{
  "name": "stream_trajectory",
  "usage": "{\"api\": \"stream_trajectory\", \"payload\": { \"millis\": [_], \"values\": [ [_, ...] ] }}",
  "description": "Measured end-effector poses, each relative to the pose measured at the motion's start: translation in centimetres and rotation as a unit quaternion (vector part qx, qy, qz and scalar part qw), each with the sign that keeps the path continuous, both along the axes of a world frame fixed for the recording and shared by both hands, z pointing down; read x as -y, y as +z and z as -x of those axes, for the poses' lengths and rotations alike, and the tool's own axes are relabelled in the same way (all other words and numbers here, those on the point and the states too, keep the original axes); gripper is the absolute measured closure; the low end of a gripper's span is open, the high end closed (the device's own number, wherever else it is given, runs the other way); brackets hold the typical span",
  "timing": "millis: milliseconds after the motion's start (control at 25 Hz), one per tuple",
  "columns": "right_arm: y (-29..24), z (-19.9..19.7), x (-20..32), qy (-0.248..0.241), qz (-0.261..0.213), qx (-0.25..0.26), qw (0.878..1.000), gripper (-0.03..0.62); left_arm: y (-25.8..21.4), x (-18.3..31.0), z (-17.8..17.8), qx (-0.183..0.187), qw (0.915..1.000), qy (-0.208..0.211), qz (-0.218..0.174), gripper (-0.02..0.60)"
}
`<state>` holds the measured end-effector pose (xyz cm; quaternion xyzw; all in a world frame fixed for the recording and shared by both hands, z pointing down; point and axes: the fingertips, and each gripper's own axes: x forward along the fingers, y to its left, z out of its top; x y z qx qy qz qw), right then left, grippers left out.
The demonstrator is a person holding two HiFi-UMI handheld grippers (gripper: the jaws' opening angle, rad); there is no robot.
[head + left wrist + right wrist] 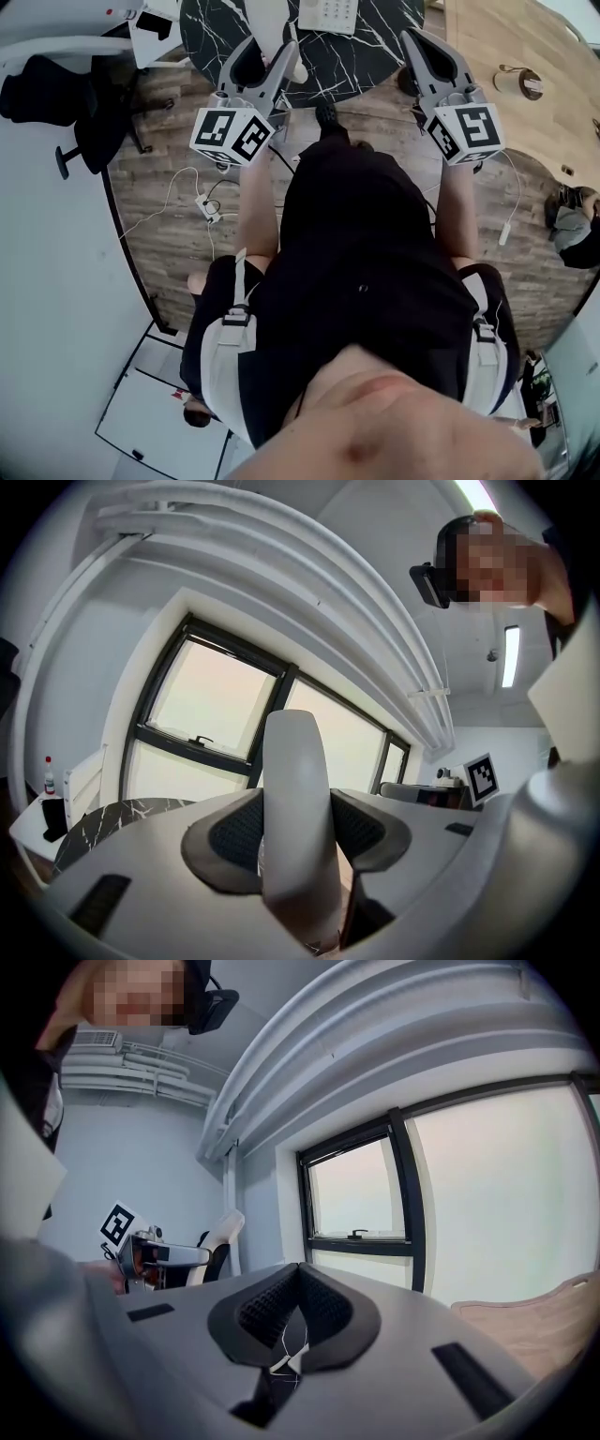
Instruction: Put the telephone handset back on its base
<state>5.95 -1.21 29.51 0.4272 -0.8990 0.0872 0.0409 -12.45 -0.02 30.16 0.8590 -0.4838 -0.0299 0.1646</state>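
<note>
Currently the left gripper (269, 49) is clamped on the white handset (268, 21), its pads pressing on both sides near the middle. In the left gripper view the handset stands upright between them, pointing toward the windows. The right gripper (298, 1297) has its jaws together with nothing between them, and it hangs off to the right of the dark marbled bench (384, 37). The telephone base (330, 13) lies on that bench just beyond the handset, cut off by the top edge of the head view. Which way its cradle faces cannot be told.

The main risk, I judge, is in turning the handset. It has to go from upright to lying flat along the cradle. A smooth plastic body held at one narrow band could pivot or slide in the pads as the wrist rolls, and then land crooked or drop onto the bench.

A second risk is the base itself. Nothing holds it down, so a handset coming in at an angle could push it across the slick top instead of seating.

A third is letting go too early. If the jaws part before both ends sit in their hollows, the handset may rock off to one side.

Steadying the base with the free gripper would reduce the last two.
</note>
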Motion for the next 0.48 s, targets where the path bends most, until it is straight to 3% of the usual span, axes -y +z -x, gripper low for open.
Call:
{"api": "stream_trajectory", "payload": {
  "millis": [480],
  "values": [
    [0.9,2.5,4.6,0.036,0.012,-0.01,0.999,0.565,2.6,5.8,2.0,0.001,0.9988,0.037,0.032,0.356]
  ]
}}
